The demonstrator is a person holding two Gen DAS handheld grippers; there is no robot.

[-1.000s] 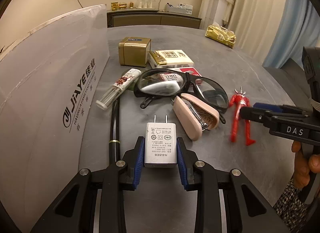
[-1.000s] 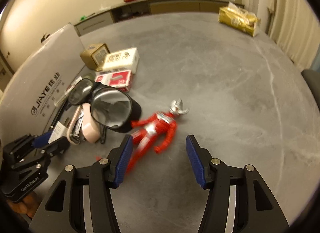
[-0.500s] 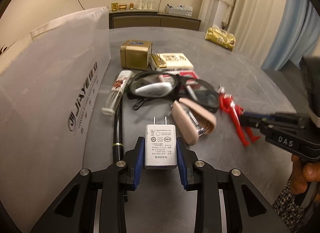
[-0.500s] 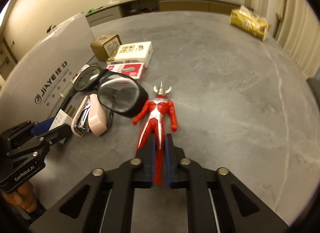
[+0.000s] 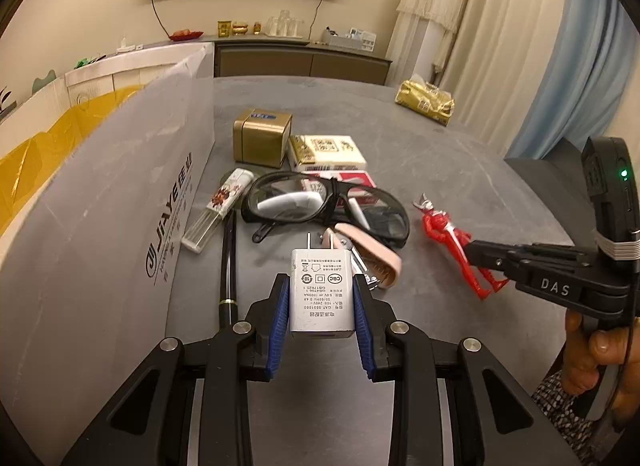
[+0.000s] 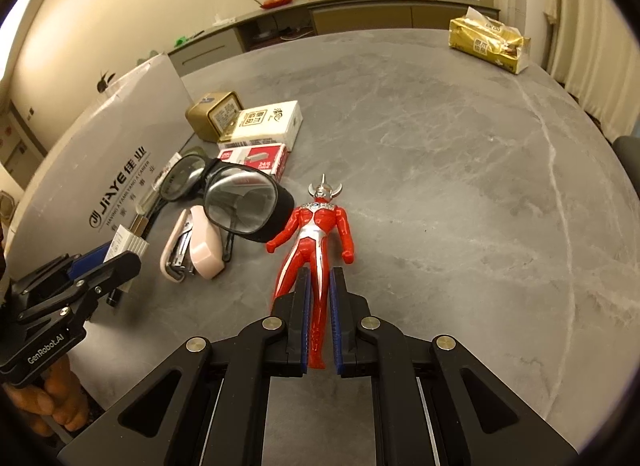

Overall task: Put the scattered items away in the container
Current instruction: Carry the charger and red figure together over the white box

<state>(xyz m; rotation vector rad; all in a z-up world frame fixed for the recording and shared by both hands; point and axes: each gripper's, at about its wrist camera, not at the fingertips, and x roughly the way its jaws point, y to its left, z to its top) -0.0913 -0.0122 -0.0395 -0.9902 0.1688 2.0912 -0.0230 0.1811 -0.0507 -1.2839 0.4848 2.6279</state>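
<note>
On the grey worktop beside the box, the left tool clamped a charger; the right tool gripped the red figure's legs.

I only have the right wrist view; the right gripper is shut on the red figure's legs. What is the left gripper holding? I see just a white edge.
Observer: A white charger, clamped between the left gripper's blue pads, prongs pointing away from the camera.
Operator: Is it stowed?
Observer: No. It is beside the outer wall of the white box, not above the opening.
Operator: Anything by that wall I can't make out?
Observer: A black pen lies on the table along it.
</note>
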